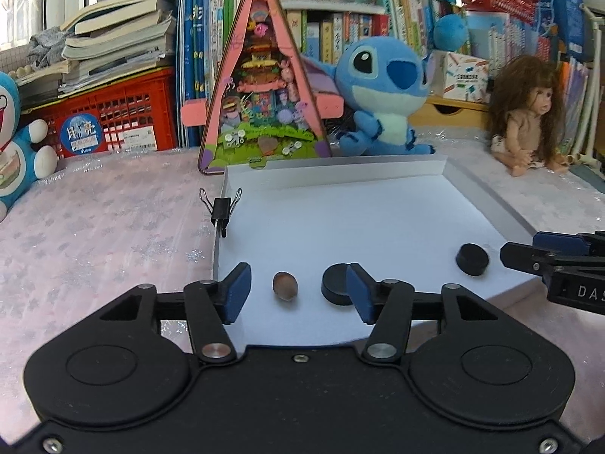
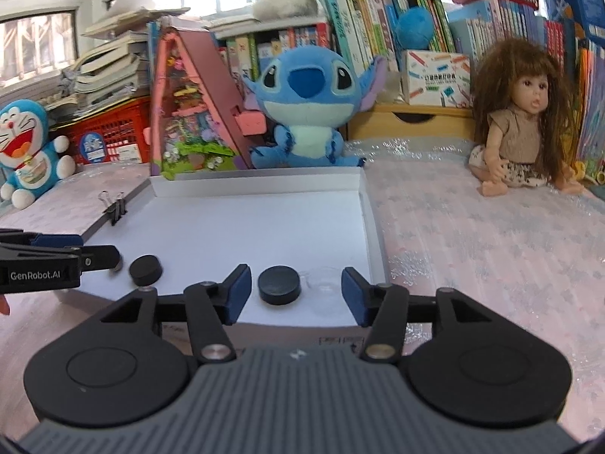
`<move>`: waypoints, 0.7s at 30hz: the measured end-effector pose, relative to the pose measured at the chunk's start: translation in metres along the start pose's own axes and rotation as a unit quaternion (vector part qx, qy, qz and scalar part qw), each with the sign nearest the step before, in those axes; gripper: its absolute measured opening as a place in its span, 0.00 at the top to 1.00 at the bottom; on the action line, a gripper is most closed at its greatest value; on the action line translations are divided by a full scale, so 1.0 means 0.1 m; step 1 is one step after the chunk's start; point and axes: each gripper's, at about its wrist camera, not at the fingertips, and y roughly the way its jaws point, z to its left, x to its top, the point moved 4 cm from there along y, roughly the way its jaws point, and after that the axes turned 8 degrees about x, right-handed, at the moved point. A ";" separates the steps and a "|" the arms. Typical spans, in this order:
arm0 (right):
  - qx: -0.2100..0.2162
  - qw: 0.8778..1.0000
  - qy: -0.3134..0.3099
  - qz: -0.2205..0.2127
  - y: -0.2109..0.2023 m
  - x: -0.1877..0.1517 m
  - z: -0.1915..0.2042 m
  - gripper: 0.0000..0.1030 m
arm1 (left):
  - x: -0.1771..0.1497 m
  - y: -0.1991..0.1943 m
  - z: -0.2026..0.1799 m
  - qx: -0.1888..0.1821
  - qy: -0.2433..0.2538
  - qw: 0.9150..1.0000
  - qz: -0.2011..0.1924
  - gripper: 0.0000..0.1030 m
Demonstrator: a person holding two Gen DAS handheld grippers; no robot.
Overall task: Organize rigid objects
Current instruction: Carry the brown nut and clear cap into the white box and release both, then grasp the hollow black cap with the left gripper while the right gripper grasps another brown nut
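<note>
Left wrist view first: the left gripper (image 1: 298, 295) fills the bottom of the frame with its blue-padded fingers spread wide apart and nothing between them but air. Just ahead, low in the centre, sits a small brown nut-like piece (image 1: 285, 285), lying inside the white tray (image 1: 340, 174) near its front edge. Right beside it a black disc (image 1: 336, 283) is partly hidden behind the right-hand finger pad, and I cannot tell whether pad and disc touch. Toward the right of the frame a second black disc (image 1: 472, 259) rests near the tray's right rim, with the right gripper (image 1: 504, 255) poking in from the right edge, its tip just beside that disc; from this angle I cannot tell how its fingers stand. A black binder clip (image 1: 222, 210) is clamped on the tray's left wall, centre-left. Over to the right wrist view: the right gripper (image 2: 296, 293) has its fingers wide apart too, holding nothing, and the second black disc (image 2: 280, 285) lies low in the centre between the finger lines, with a faint clear object (image 2: 325, 283) beside it that I cannot make out. The other black disc (image 2: 145, 269) is left of centre, the left gripper (image 2: 113, 259) reaching in from the left edge. My read: the small pieces are all inside the tray but lie scattered along its front, nothing is grasped, so the sorting looks barely begun, with both picks still to come.
</note>
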 end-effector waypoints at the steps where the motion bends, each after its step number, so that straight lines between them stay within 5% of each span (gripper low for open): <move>1: 0.002 1.000 -0.004 -0.002 -0.03 -0.01 0.02 0.32 | -0.01 -0.04 0.00 -0.003 0.000 1.000 -0.002 0.47; 11: 0.015 0.999 -0.038 -0.009 -0.33 -0.15 0.22 0.18 | -0.18 -0.41 0.06 -0.028 -0.002 1.000 -0.013 0.27; 21: 0.027 0.998 -0.051 -0.007 -0.60 -0.43 0.36 0.17 | -0.46 -0.72 0.14 -0.042 0.004 0.999 -0.013 0.25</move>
